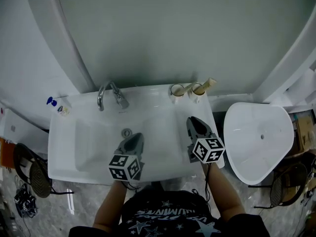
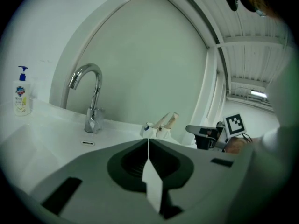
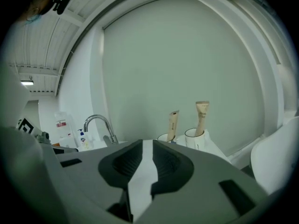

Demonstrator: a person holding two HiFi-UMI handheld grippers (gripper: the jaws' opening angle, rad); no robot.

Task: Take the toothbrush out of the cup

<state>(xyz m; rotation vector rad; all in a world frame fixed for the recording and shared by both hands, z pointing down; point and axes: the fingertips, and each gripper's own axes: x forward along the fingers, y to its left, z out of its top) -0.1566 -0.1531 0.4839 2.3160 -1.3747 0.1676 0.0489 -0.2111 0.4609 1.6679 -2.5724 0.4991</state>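
Starting at the bottom of the head view, two forearms are seen reaching up over the front rim of a white sink (image 1: pixel 89 154). The left gripper (image 1: pixel 133 139) is held at lower centre, its jaws closed tip to tip with nothing between them. The right gripper (image 1: pixel 194 122) is held right of centre and slightly higher. Its jaws are parted by a narrow slit, and nothing is gripped.

Further up, a chrome tap (image 1: pixel 105 96) is mounted on the back ledge, with a soap bottle (image 1: pixel 62 110) near the sink's upper left corner. Two cups are set side by side at the ledge's upper right, well apart from both grippers. A tan toothbrush (image 1: pixel 208 84) is stood in the right-hand cup (image 1: pixel 198 96). Its long axis is tilted toward the frame's upper right, though it appears almost upright in the right gripper view. A second toothbrush (image 1: pixel 188 88) is leaned the same way in the other cup (image 1: pixel 176 97). A pale wall is seen behind.
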